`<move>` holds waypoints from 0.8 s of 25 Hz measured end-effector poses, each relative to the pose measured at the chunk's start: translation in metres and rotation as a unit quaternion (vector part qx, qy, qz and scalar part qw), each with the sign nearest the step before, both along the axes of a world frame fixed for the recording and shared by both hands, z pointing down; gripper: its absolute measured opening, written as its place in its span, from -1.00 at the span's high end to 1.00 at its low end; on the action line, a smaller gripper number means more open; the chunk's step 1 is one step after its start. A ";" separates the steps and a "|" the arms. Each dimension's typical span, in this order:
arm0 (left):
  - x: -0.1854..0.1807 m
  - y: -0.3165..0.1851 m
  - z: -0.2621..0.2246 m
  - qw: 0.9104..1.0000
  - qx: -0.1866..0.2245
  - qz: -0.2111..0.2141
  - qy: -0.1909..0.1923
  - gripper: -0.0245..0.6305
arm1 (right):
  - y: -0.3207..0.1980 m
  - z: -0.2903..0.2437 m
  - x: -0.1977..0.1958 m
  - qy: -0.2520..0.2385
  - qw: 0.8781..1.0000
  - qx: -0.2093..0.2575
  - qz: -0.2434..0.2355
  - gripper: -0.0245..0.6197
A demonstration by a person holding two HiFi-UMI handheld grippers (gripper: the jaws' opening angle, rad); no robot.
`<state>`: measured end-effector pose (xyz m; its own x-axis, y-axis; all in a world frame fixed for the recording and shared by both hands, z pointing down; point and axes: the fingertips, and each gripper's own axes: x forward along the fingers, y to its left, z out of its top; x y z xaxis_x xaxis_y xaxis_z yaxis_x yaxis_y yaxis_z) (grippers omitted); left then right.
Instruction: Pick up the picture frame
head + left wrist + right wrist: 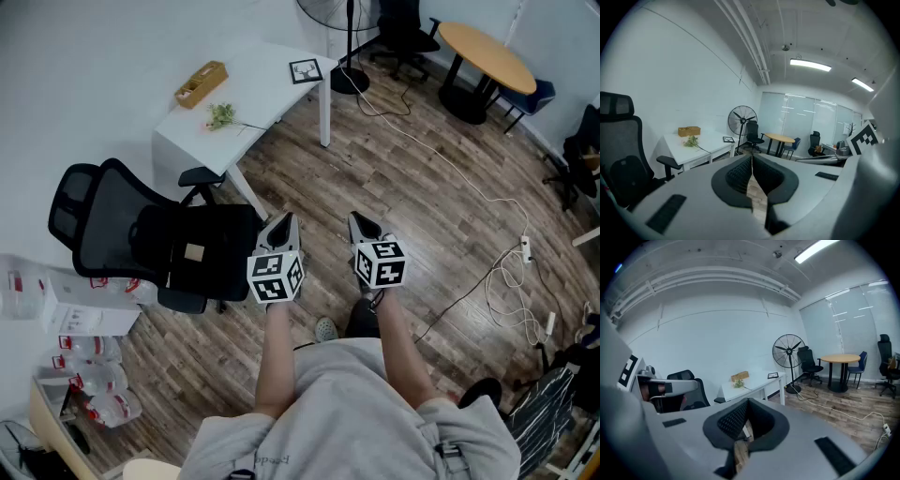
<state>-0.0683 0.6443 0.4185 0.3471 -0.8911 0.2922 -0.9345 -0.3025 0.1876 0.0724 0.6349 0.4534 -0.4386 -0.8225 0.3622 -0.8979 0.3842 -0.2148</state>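
Rims look the safest hold on the small black-bordered rectangular picture frame [304, 71], likely light, stiff, breakable, with left tongs [751, 164] and right tongs [746, 405] pressed together, empty.

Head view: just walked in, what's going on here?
A person stands on the wood floor holding the left claw and the right claw out in front, both shut and empty. The picture frame lies untouched near the far corner of the white table, which also holds a wooden box and a green sprig. A black office chair stands by the table's near end. The pickup has not begun.
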 end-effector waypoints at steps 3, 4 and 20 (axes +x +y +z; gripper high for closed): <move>-0.001 -0.001 -0.013 0.999 0.024 -0.001 0.028 0.84 | -0.004 -0.002 -0.001 -0.006 1.000 0.003 0.004 0.85; -0.001 -0.001 -0.016 0.999 0.029 0.002 0.033 0.84 | -0.004 -0.002 0.000 -0.007 1.000 0.003 0.008 0.85; -0.027 -0.062 0.002 0.996 0.040 -0.020 0.072 0.85 | -0.069 0.033 0.008 -0.030 0.999 -0.026 0.009 0.85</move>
